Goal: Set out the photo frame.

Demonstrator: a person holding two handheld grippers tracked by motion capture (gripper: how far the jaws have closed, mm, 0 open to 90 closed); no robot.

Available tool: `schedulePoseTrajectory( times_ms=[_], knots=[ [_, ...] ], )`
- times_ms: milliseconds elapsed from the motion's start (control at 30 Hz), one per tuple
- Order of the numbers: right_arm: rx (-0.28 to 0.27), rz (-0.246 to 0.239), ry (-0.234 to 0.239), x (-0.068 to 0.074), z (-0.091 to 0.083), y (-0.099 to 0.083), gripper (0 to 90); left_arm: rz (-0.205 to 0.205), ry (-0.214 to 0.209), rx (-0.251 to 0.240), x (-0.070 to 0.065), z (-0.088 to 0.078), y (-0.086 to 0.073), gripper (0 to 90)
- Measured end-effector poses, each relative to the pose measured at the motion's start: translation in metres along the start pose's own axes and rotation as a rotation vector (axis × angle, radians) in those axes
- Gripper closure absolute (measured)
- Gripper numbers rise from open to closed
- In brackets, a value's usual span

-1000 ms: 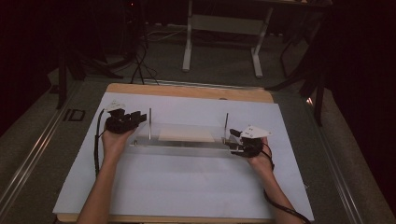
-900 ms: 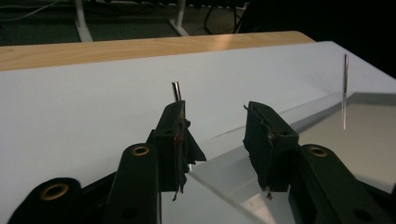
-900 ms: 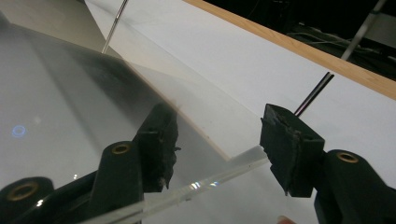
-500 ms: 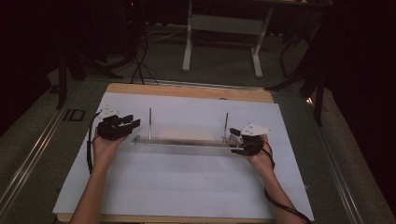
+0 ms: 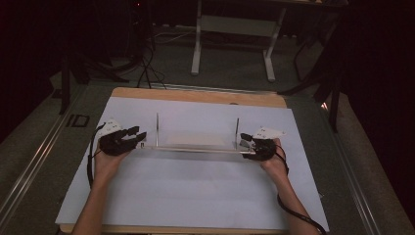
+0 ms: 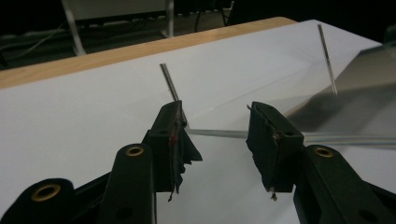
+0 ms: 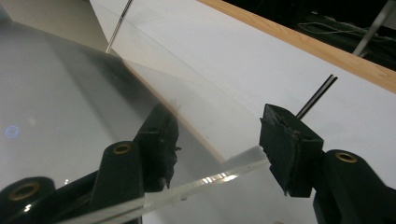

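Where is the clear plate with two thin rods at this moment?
In the high view, the clear plate lies mid-table on the white sheet, between the left gripper and the right gripper.

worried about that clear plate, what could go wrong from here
1. The left gripper has just opened and stands off the clear plate; the right gripper straddles the other end without clearly pinching it, so a lift now could tip or drop the plate.
2. Its thin metal rods stand upright; a gripper moving back in might knock them.
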State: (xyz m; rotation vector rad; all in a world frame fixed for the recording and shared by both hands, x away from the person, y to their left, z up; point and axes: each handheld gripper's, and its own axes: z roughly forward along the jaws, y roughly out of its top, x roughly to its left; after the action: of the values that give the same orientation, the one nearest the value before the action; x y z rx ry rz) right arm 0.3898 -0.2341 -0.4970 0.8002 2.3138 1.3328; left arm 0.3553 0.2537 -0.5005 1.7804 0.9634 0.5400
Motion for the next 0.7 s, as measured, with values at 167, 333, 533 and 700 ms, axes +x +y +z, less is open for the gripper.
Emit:
schedulePoseTrajectory(
  times_ms=[167, 333, 533, 700],
  knots=[
    [0.004, 0.004, 0.003, -0.001, 0.000, 0.001, 45.1, 0.007, -0.011, -0.013, 0.000, -0.002, -0.001, 56.0],
    [0.012, 0.017, 0.010, -0.003, 0.000, 0.003, 45.0, 0.068, 0.022, 0.011, -0.002, -0.001, -0.005, 54.7],
    [0.020, 0.025, 0.011, -0.004, 0.000, 0.006, 45.0, 0.098, 0.001, 0.037, -0.002, -0.002, -0.008, 52.7],
    [0.024, 0.025, 0.016, -0.005, 0.001, 0.007, 45.0, 0.139, -0.048, 0.043, -0.010, 0.003, -0.006, 48.3]
  ],
)
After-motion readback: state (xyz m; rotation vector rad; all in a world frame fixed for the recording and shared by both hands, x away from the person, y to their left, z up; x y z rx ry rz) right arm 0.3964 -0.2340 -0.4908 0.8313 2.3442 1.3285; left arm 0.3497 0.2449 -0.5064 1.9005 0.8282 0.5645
